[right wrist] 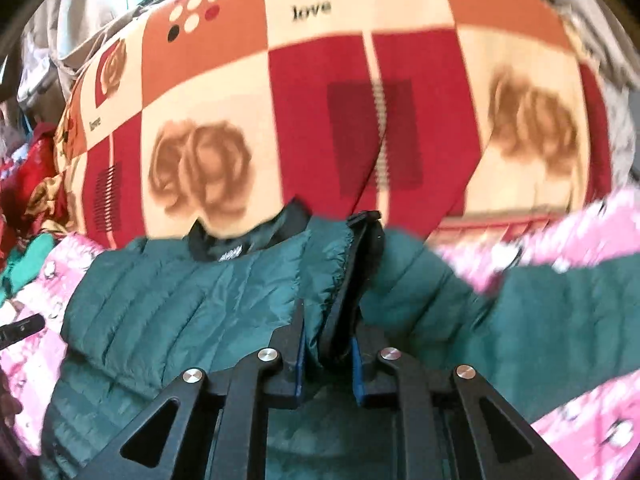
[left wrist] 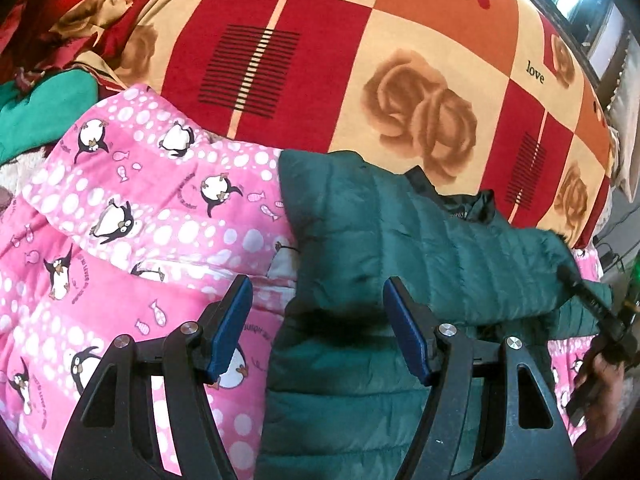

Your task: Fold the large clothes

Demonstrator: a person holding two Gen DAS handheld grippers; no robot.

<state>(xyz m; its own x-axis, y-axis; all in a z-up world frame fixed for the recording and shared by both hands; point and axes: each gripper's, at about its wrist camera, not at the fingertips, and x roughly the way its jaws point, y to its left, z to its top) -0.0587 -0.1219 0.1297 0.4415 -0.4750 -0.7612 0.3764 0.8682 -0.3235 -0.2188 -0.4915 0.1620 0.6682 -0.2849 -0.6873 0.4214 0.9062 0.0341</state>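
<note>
Two wrist views over a bed. The left gripper (left wrist: 318, 308) points steeply downward with its jaws standing wide apart and nothing between them; its blue pads (left wrist: 230, 328) hang above the boundary where the quilted green jacket (left wrist: 400, 232) meets the pink penguin-print blanket (left wrist: 140, 208) beneath it. The right gripper (right wrist: 327, 344) also tilts downward, its jaws drawn narrow and clamped on a bunched edge of the green jacket (right wrist: 168, 292), with a black-trimmed fold of the fabric rising out of the pinch; the right view is blurred towards its right side. In the left view the right gripper (left wrist: 588, 300) appears at the far right edge, its black fingers meeting the jacket's sleeve end, and a hand (left wrist: 604, 384) grasps its handle below. The jacket lies across the pink blanket, collar (right wrist: 256, 240) towards a red, orange and cream checked cover (left wrist: 360, 60) printed with roses and the word "love". A green garment (left wrist: 44, 116) lies at the far left
</note>
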